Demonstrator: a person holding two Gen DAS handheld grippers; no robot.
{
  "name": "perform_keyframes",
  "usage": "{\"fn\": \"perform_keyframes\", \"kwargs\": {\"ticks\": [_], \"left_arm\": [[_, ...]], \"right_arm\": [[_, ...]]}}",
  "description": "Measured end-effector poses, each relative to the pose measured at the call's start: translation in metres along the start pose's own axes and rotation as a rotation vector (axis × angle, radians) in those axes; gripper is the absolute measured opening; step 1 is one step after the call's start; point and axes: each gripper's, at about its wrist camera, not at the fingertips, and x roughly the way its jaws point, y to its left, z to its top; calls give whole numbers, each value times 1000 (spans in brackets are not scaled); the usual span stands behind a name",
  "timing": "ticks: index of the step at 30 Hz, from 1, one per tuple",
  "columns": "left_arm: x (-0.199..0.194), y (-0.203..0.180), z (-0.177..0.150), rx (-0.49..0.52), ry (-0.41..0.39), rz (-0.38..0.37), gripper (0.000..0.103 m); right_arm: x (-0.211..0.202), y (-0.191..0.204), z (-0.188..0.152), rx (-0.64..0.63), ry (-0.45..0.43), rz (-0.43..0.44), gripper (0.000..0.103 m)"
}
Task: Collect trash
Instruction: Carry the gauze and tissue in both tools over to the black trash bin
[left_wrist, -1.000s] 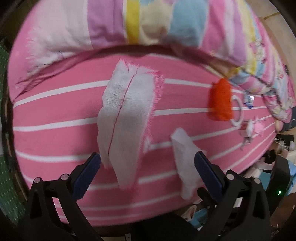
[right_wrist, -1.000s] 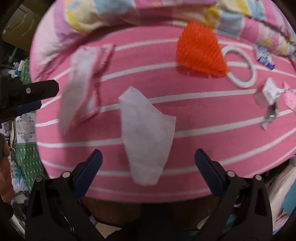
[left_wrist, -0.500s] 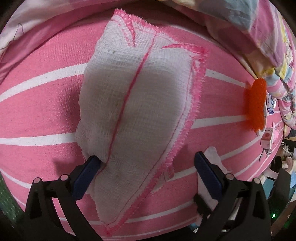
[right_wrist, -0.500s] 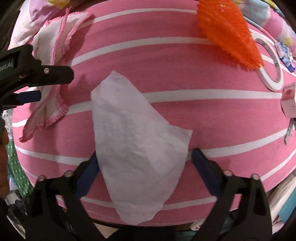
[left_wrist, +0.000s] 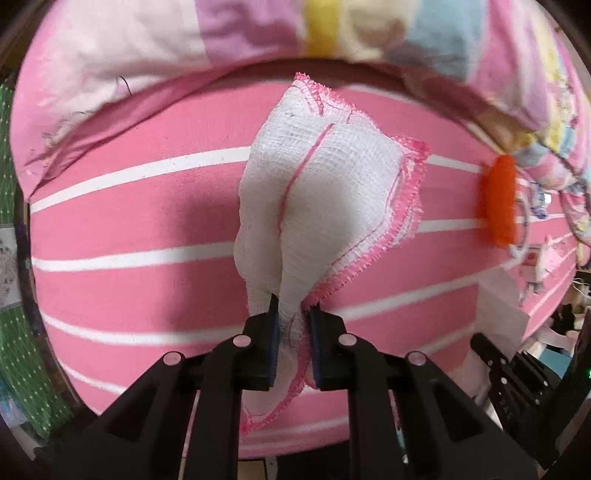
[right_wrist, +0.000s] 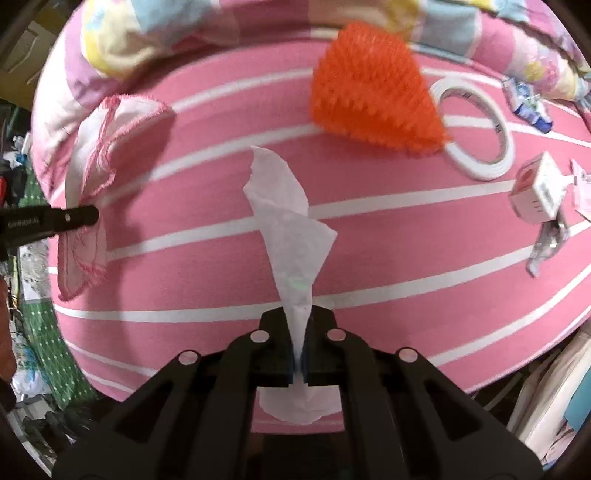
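Left wrist: left claw (left_wrist: 291, 325) clamps gauze cloth (left_wrist: 325, 206); right claw (right_wrist: 298, 332) pinches tissue (right_wrist: 291, 236).

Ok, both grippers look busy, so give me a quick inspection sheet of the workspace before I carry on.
Surface: pink sheet with white stripes, a pastel quilt bunched along its far side.
Job's things: gauze cloth with pink edging, pinched and bunched up; white tissue, pinched at its near end.
Clutter: orange spiky item, white tape ring, small white box, small blue-and-white packet.
Grippers: left gripper shut on the cloth; right gripper shut on the tissue.
Cables: nothing seen.
Surroundings: green patterned material beside the bed; the rest too dark and blurred to tell.
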Motion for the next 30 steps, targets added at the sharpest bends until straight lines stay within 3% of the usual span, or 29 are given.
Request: {"fn": "perform_keyframes", "kwargs": {"ticks": [3, 8, 11, 17, 25, 30], "left_arm": [[-30, -10, -11, 14, -8, -21, 13], [-104, -41, -46, 36, -45, -75, 13], [-155, -66, -72, 84, -83, -104, 13], [-229, -108, -125, 138, -166, -165, 13], [-282, -190, -176, 235, -268, -249, 13], [-305, -231, -208, 296, -291, -286, 13]], "right_arm": [[-42, -4, -4, 8, -37, 24, 3], [-135, 23, -32, 13, -114, 47, 3], [-149, 45, -39, 29, -147, 54, 3], [-231, 36, -62, 33, -235, 51, 3], [-339, 22, -130, 62, -361, 22, 3], [-379, -4, -159, 109, -431, 4, 3]]}}
